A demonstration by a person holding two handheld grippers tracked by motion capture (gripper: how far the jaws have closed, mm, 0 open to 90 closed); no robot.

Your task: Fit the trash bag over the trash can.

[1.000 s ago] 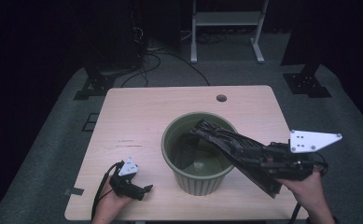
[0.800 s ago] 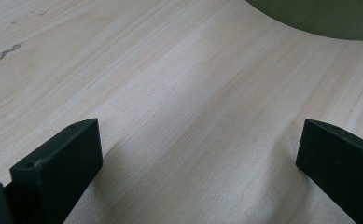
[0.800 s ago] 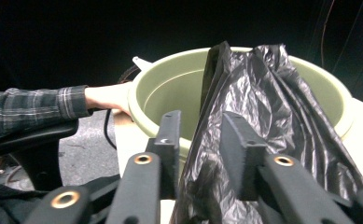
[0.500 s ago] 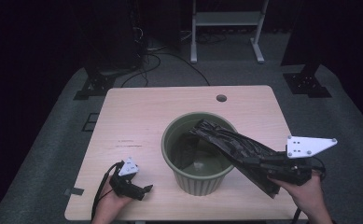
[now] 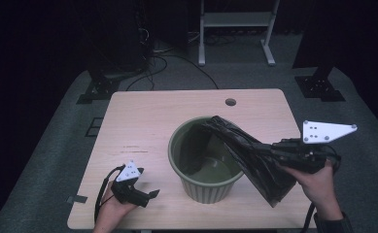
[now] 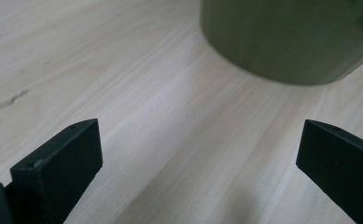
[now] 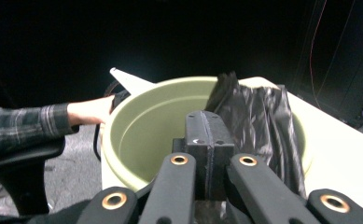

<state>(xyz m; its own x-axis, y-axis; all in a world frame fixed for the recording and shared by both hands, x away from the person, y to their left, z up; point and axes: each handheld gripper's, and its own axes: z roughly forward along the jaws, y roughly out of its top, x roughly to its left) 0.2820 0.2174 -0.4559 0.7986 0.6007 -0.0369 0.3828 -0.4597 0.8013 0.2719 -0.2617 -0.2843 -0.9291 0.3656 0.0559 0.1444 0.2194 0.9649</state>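
A green plastic pot stands on the wooden table, right of centre. A crumpled black plastic bag lies slanted across its right rim, one end inside the pot, the other hanging toward the front edge. My right gripper is shut on the bag beside the pot; in the right gripper view its jaws are pressed together, with the bag running over the pot's rim. My left gripper rests open on the table at the front left, nothing between its jaws, the pot's wall ahead.
A small round hole sits near the table's far edge. Behind the table stand a white frame and dark stands, with cables on the grey floor. The person's left hand and plaid sleeve show beyond the pot.
My right hand has risen slightly, lifting the near end of the bag with it. The left gripper has stayed where it was.
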